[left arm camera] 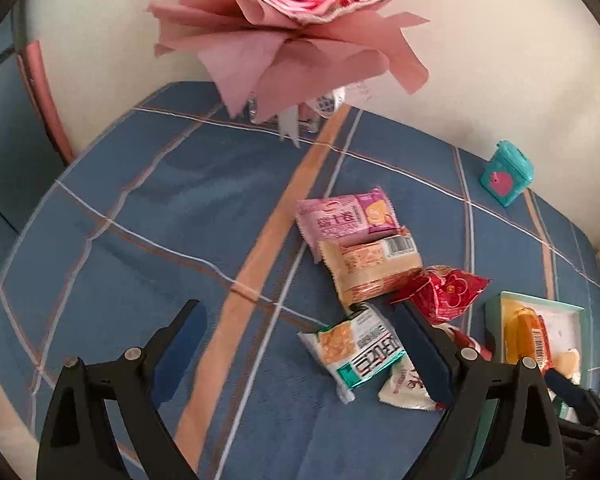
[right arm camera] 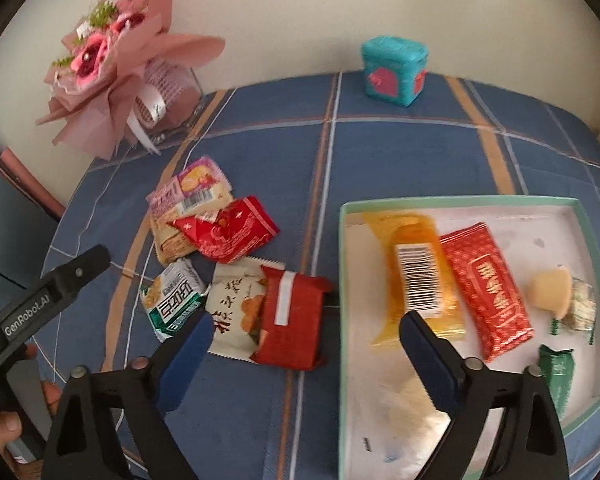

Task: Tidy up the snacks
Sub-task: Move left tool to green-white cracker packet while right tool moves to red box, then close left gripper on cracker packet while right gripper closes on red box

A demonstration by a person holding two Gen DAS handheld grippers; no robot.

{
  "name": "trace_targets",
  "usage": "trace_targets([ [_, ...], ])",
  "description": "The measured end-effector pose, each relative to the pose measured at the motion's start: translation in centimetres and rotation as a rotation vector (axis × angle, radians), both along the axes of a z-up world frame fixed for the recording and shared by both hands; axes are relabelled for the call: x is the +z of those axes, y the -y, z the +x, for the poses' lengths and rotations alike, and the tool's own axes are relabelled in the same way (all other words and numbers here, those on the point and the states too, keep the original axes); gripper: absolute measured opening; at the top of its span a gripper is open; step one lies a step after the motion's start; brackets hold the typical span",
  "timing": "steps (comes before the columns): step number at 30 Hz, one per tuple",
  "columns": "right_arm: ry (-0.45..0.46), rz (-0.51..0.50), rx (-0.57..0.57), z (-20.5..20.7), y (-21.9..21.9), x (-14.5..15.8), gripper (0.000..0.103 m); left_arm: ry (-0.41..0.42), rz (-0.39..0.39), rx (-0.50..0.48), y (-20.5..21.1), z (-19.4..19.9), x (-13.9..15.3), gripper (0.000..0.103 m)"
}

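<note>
Right gripper [right arm camera: 306,360], nearest the lens in the right wrist view: jaws parted and empty, blue pads straddling the near left corner of the pale green tray [right arm camera: 343,240]. No earlier view is available to show jaw motion. Directly ahead of its left pad lie a dark red packet [right arm camera: 296,320] overlapping a white packet [right arm camera: 236,308], both loose on the blue plaid table [right arm camera: 300,152]. Left of these, a green-and-white packet [right arm camera: 172,300]; farther ahead, a bright red packet [right arm camera: 228,234] resting on a beige packet [right arm camera: 168,236] and a pink packet [right arm camera: 192,184]. To the right of the gripper, inside the tray: an orange packet [right arm camera: 416,272], a red stick packet [right arm camera: 488,288], a jelly cup [right arm camera: 552,290] and a dark green packet [right arm camera: 556,376].

Left gripper [left arm camera: 298,352]: likewise spread wide, holding nothing, its right pad just beside the green-and-white packet [left arm camera: 356,348], the pile ahead and to the right.

Step in hand, as judged: between placements, several snacks sorted, six still loose. The next move calls for lowering one gripper over a top-lying packet, probably the dark red one, closing on it, and carrying it rightward over the tray rim.
</note>
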State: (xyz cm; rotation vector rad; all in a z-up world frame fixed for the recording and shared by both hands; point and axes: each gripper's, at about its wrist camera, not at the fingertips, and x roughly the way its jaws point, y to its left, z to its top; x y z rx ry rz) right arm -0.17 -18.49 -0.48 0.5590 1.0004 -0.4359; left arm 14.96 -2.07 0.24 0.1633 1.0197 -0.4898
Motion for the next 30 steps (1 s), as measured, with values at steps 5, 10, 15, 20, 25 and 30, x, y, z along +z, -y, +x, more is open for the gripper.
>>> trace_targets([
  [5,-0.044,0.032,0.027,1.5,-0.3,-1.7,0.074,-0.067,0.016,-0.069,1.4,0.6,-1.5,0.095],
  [10,-0.067,0.023,0.035,2.6,-0.3,-2.5,0.063,-0.058,0.097,-0.14,3.4,0.3,-3.0,0.095],
  [15,-0.077,0.004,0.051,3.2,-0.5,-2.5,0.05,-0.104,0.116,-0.193,4.9,0.1,-4.6,0.092],
  [20,-0.097,0.011,0.063,3.7,-0.8,-3.1,0.05,-0.135,0.136,-0.225,5.7,-0.1,-5.7,0.079],
  [25,-0.113,0.045,0.049,3.8,-0.3,-4.2,0.047,-0.136,0.158,-0.245,6.0,-0.6,-6.0,0.078],
  [30,-0.112,0.019,0.057,3.8,-0.7,-4.2,0.045,-0.128,0.186,-0.258,6.1,-0.8,-5.9,0.076],
])
